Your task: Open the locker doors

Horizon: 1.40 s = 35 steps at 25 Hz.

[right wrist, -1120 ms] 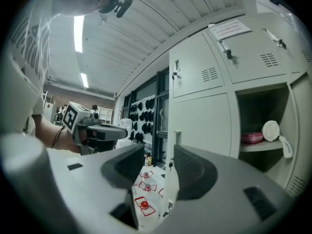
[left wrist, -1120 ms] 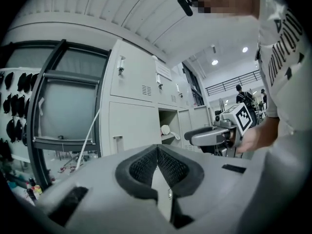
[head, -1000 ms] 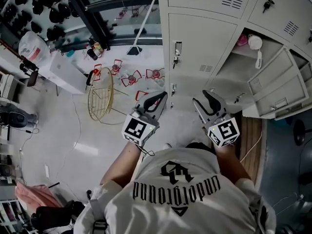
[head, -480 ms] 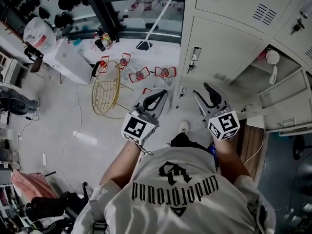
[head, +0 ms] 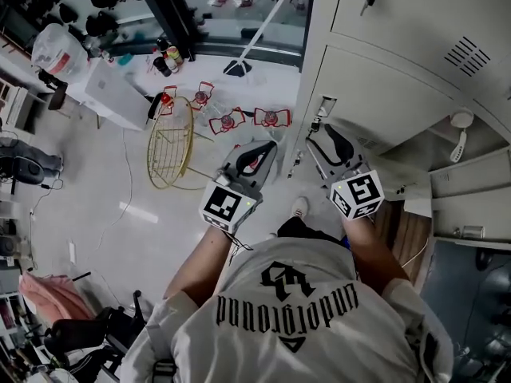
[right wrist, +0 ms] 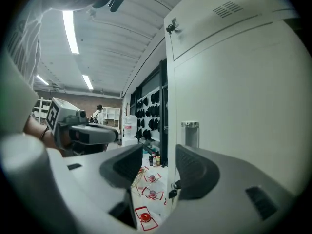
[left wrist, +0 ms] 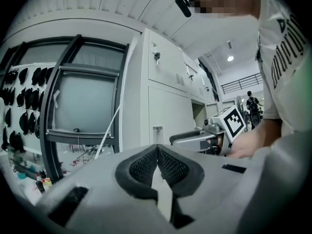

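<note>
Right gripper (head: 326, 144) hovered just before closed locker door (head: 399, 94), near its latch (head: 323, 108); jaws opening, nothing between them (pads clear of door). Left gripper (head: 257, 154) clenched, empty, off lockers' left edge. Neighbouring door (head: 471, 186) at right stood open.

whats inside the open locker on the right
A white round-headed object with a handle shows inside the open locker. Much of the inside cannot be seen: the swung-out door and the picture's edge cover it.
</note>
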Tool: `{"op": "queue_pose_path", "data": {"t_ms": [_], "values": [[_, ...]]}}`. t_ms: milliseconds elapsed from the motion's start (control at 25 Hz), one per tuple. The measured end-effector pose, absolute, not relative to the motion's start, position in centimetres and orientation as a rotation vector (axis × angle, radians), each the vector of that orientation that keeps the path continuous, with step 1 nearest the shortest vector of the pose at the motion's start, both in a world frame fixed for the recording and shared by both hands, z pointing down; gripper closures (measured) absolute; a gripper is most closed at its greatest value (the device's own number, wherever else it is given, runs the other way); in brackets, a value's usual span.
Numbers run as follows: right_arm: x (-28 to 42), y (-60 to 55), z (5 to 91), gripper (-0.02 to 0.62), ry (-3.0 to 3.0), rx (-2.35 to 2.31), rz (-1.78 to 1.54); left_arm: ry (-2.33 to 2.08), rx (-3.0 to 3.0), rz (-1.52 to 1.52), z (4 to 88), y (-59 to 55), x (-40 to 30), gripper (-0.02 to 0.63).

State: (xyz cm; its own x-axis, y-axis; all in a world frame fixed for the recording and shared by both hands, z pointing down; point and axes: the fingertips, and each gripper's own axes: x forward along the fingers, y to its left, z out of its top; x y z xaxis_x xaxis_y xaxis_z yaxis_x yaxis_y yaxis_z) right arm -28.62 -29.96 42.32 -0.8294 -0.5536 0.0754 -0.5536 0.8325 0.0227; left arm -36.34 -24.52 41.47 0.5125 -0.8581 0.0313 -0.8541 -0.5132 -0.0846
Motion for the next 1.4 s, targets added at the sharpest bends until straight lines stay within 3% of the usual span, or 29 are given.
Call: {"op": "queue_pose_path", "data": {"t_ms": [440,1400], "values": [[-31.5,-34.5,43.6,0.324,-2.909,0.894,0.002,1.592,-2.711,-0.100,43.9,-30.2,-37.5,0.598],[-31.0,-29.8,43.9,0.324,-2.889,0.949,-0.004,1.594,-2.718,-0.081,43.1,-26.4,-38.1,0.598]]}}
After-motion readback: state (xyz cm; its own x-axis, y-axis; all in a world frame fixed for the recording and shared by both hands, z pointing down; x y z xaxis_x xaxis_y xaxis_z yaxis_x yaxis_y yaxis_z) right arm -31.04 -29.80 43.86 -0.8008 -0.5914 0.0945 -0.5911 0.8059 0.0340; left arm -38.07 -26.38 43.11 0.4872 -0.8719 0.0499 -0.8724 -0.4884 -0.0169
